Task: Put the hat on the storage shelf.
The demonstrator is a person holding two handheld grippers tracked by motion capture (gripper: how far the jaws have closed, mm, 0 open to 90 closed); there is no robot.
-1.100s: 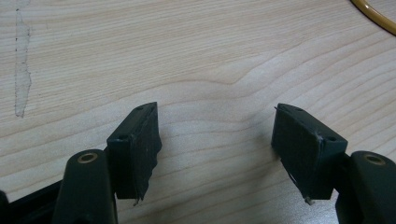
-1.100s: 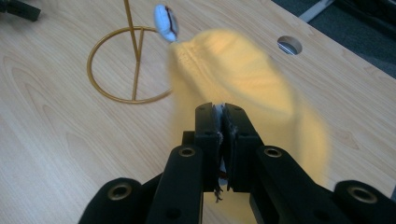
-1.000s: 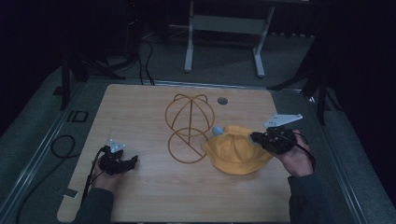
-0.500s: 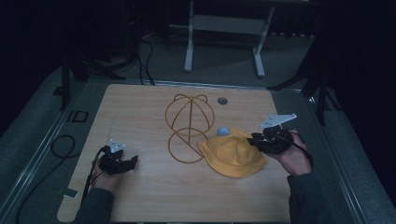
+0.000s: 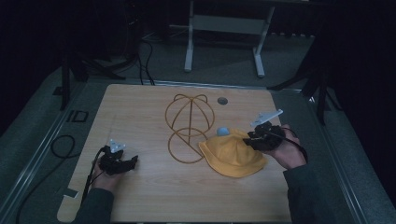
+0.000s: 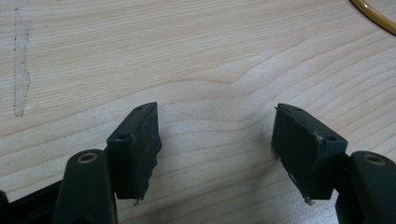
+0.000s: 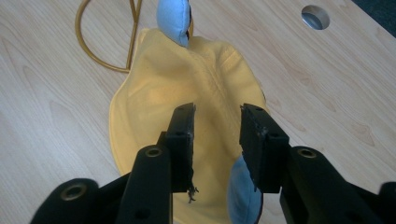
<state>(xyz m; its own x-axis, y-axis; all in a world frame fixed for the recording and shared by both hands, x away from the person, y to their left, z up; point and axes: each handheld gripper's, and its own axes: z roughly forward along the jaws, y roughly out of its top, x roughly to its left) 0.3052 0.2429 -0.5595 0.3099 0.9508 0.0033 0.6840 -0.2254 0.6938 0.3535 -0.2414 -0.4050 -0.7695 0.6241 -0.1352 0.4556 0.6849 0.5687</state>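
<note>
The yellow hat [image 7: 187, 93] lies flat directly under and ahead of my right gripper [image 7: 217, 128], its jaws parted above the cloth, long axis running away toward the wire stand [image 5: 189, 126]. My left gripper [image 6: 217, 140], jaws wide, sits well apart.

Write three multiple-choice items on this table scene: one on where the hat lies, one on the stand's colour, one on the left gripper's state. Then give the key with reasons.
1. The yellow hat lies:
A. hung on the stand
B. on the table beside the stand
C. on the floor

2. The wire stand is:
A. gold
B. red
C. white

3. The left gripper is:
A. shut on the hat
B. shut on a cable
C. open over bare wood

Key: 1 B, the hat rests flat by the stand's base ring; 2 A, its wire looks golden; 3 C, its jaws stand apart above wood.
</note>
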